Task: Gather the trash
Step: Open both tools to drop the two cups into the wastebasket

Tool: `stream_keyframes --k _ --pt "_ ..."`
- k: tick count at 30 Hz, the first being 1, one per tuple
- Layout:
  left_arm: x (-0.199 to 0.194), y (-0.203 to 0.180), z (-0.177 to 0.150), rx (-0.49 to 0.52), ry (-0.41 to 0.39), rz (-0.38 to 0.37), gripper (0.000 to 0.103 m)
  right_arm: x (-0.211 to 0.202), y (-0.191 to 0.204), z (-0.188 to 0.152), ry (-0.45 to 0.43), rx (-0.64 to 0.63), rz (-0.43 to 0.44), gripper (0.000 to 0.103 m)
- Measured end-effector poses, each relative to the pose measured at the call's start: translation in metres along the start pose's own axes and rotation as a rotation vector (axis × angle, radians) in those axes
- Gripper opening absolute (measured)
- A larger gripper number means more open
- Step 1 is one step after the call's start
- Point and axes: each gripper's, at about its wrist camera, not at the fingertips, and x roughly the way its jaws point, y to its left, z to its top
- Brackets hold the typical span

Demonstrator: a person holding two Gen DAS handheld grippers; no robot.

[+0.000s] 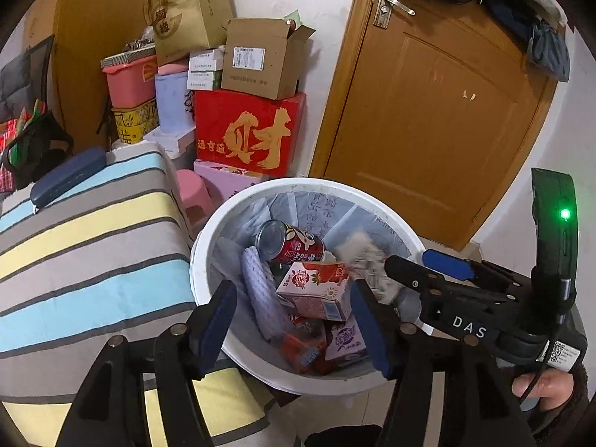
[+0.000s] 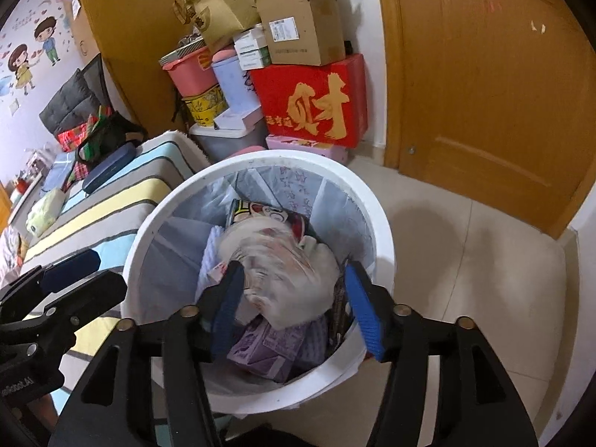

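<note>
Blurred paper wad [image 2: 283, 272] just ahead of open right hand-held gripper [image 2: 294, 313], dropping loose over bin [image 2: 376, 216], no clear long axis. Left hand-held gripper [image 1: 294, 320] open, empty, beside it.

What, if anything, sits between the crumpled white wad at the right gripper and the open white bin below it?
Nothing visible. The blurred white wad hangs between the open right gripper fingers, directly over the white bin, whose mouth is uncovered. Below lie only earlier trash, such as the purple carton.

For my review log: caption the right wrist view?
Open right hand-held gripper over white bin, blurred wrapper dropping in.
</note>
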Motion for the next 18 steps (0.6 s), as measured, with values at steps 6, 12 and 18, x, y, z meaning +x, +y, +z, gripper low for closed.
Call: stream_keyframes --k 6,12,18 --pt "-0.012 -0.003 -0.006 0.003 -0.023 0.028 0.063 -0.011 0.003 -0.004 -0.03 0.002 0.007 0.06" --pt "-0.041 -0.01 -0.023 0.024 -0.07 0.104 0.063 -0.035 0.016 -0.015 -0.092 -0.022 0.018 0.06" --pt "-0.075 -0.013 -0.044 0.019 -0.117 0.141 0.063 -0.061 0.024 -0.03 -0.155 -0.022 0.033 0.06"
